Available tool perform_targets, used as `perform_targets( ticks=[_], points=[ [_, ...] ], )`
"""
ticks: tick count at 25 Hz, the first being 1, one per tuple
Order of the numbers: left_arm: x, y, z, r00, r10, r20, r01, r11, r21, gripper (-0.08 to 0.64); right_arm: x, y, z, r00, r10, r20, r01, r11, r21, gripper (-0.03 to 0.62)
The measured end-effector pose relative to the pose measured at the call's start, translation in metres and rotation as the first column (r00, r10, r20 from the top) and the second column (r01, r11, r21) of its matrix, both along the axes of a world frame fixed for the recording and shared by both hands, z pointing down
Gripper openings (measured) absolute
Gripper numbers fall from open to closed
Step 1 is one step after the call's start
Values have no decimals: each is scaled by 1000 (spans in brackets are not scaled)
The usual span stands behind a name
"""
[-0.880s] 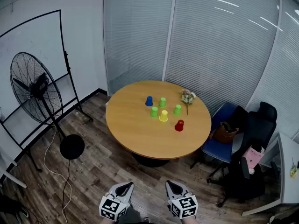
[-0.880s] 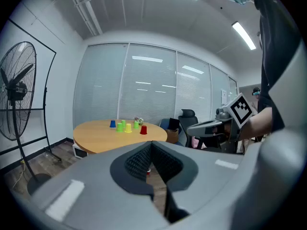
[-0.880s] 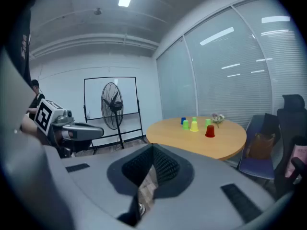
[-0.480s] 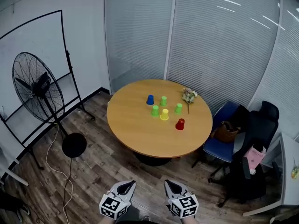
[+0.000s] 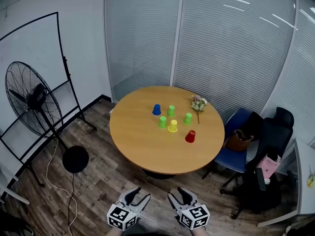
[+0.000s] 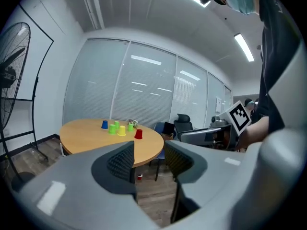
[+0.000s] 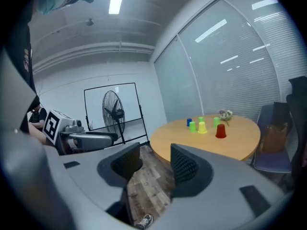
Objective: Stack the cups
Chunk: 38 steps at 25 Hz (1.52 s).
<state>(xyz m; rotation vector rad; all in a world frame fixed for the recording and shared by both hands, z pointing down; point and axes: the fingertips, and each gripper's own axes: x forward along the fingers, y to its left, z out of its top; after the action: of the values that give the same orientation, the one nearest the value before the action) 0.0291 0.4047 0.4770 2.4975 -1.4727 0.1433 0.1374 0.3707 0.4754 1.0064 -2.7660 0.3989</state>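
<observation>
cups point(image 5: 172, 126): six, upside down, apart, on table point(image 5: 138, 144) | left gripper point(image 5: 138, 195): jaws wide, empty | right gripper point(image 5: 177, 194): jaws wide, empty

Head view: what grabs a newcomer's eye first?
The bright plastic cups clustered, unstacked, on the round wooden table at centre: one blue, three green, one yellow, one red. Next, the big black pedestal fan at left, and the left tongs and right tongs, open and empty at the bottom edge.
</observation>
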Motion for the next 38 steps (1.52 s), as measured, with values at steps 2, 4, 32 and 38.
perform_targets(
  ticks=[2, 4, 32, 38],
  points=[
    [-13, -13, 1, 1000, 15, 0, -15, 1000, -7, 181, -12, -14, 1, 1000, 16, -7, -16, 1000, -7, 169],
    [-31, -28, 1, 1000, 27, -2, -27, 1000, -12, 181, -28, -28, 0, 999, 33, -14, -34, 999, -13, 169],
    [-164, -166, 14, 977, 212, -15, -212, 975, -60, 181, -147, -153, 14, 963, 269, -35, -271, 960, -70, 169],
    [-150, -207, 17, 977, 213, -4, -212, 975, -72, 181, -132, -195, 16, 963, 268, -34, -270, 961, -67, 169]
  ],
)
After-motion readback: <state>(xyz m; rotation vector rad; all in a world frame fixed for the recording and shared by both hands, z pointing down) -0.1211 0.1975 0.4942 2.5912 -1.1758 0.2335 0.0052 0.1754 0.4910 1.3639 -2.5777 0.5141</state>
